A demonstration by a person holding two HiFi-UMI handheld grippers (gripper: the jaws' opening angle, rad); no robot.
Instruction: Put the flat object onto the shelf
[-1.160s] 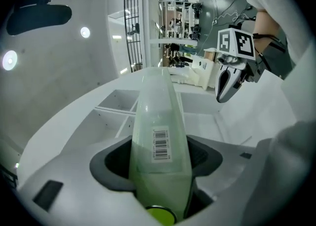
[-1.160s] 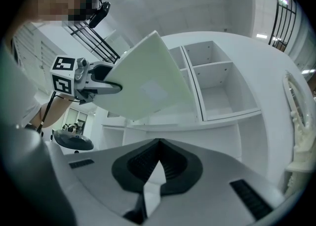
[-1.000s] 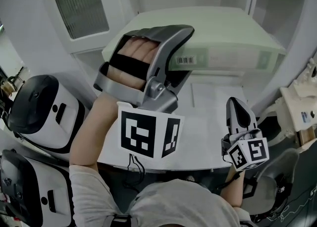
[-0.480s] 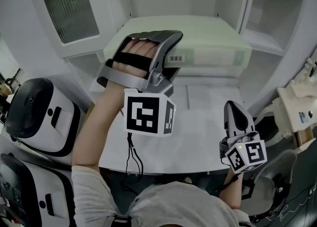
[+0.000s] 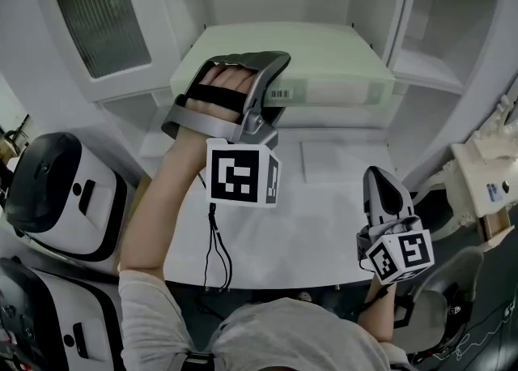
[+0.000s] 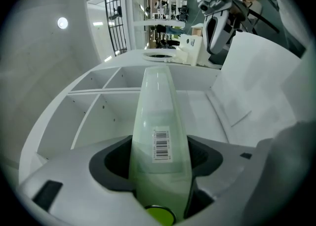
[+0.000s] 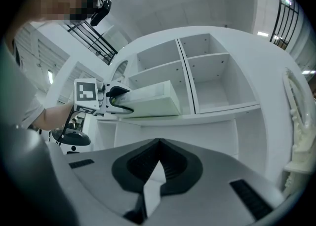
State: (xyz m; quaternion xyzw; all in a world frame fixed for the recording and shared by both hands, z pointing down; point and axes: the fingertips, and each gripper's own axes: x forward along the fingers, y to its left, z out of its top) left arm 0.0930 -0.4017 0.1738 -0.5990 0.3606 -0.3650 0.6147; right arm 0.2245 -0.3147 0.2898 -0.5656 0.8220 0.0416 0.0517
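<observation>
At the left compartment of the white shelf (image 5: 421,70): flat object (image 5: 324,49), a pale green box with a barcode label (image 6: 162,145) on its near edge. It lies level and reaches well into the opening, low over the bottom board; whether it already rests on the board cannot be told.

Left claw (image 5: 275,90): clamped on the near edge of the flat object, one jaw above and one below, pointing level into the shelf. The marker cube (image 5: 240,181) sits behind it, on a bare forearm (image 5: 162,207).

Right claw (image 7: 157,146): jaws together, nothing between them. It is held apart from the box, low at the right over the white worktop (image 5: 324,223), with its marker cube (image 5: 401,253) facing up.

Beside the worktop, left: two white-and-black housings (image 5: 57,191), one behind the other.
</observation>
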